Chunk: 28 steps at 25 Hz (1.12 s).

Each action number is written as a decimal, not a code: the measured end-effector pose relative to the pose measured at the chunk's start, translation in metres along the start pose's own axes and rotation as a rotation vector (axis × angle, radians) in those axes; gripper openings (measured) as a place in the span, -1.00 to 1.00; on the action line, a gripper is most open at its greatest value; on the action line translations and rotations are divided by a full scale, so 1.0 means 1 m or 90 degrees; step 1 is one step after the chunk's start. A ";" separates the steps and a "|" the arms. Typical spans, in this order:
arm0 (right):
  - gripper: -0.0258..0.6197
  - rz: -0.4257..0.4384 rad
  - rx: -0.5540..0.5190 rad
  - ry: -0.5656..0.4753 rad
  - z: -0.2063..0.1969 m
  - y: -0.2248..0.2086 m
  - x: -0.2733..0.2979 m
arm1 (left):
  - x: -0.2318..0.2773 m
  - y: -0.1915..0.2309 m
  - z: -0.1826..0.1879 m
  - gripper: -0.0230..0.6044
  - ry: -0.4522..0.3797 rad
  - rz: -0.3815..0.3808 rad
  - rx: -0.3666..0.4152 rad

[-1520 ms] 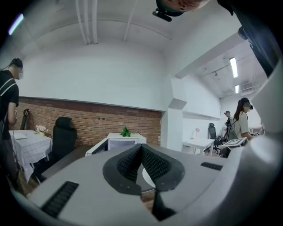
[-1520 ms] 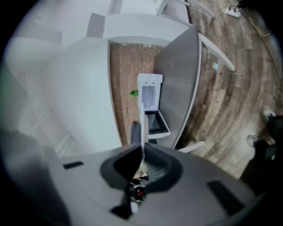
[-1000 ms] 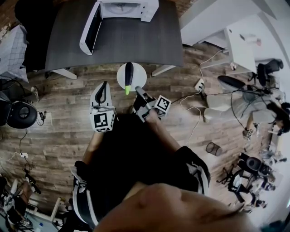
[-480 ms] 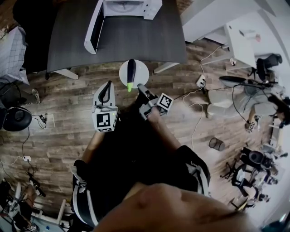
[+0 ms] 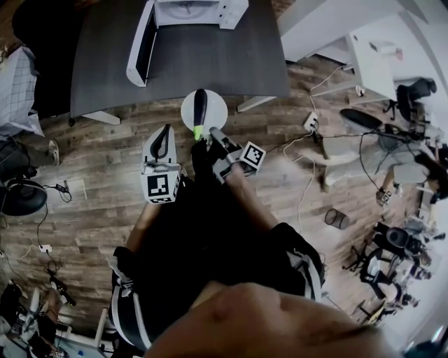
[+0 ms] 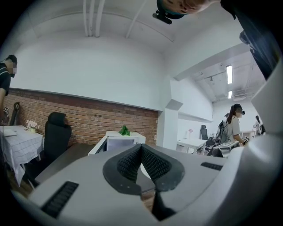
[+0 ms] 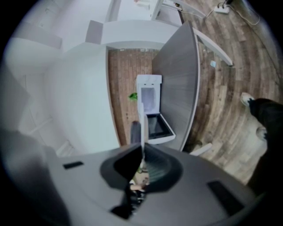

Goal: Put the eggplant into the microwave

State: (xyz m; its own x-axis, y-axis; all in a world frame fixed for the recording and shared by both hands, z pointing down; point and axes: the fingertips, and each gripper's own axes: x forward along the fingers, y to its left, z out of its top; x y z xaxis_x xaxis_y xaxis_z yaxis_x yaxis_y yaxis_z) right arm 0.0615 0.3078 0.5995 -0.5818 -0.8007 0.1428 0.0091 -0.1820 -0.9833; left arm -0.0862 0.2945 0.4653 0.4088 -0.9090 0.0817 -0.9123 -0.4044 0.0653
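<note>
Seen from above, a person in dark clothes stands on a wood plank floor (image 5: pixel 105 210) facing a dark grey table (image 5: pixel 210 66), holding a gripper in each hand. At the far edge of the table sits a white microwave (image 5: pixel 189 12), its door (image 5: pixel 140 45) swung wide open to the left. The right gripper (image 5: pixel 208 134) has its jaws closed on the near rim of a round white plate (image 5: pixel 215 112), which is held up in the air just at the near edge of the table. The eggplant (image 5: pixel 200 106), dark with a bright green stem end pointing back toward the person, lies lengthwise across that plate, well short of the microwave. In the right gripper view the plate (image 7: pixel 142 123) shows edge-on as a thin white line pinched between the dark pads, with the eggplant (image 7: pixel 135 132) a blurred dark shape beside it and the open microwave (image 7: pixel 149 95) beyond on the table (image 7: pixel 177 88). The left gripper (image 5: pixel 164 130) hovers just left of the plate, apart from it; its own view shows its jaws (image 6: pixel 141 148) pressed together at the tips with nothing between them, aimed toward the microwave (image 6: pixel 121 140) and a brick wall (image 6: pixel 88 119)
</note>
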 end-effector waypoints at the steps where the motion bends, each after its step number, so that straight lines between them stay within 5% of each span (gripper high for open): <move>1: -0.80 -0.002 0.001 0.000 0.003 -0.001 0.001 | 0.004 -0.001 -0.001 -0.81 0.000 0.000 -0.001; 28: -0.80 -0.024 -0.042 0.105 0.155 0.021 0.140 | 0.206 0.021 0.028 -0.81 0.003 0.068 -0.004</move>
State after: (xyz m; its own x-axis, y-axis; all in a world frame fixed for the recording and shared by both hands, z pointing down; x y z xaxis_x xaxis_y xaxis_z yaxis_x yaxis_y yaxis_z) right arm 0.1061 0.1030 0.6161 -0.7060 -0.6889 0.1644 -0.0650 -0.1681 -0.9836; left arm -0.0220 0.0954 0.4552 0.3095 -0.9463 0.0935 -0.9504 -0.3047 0.0619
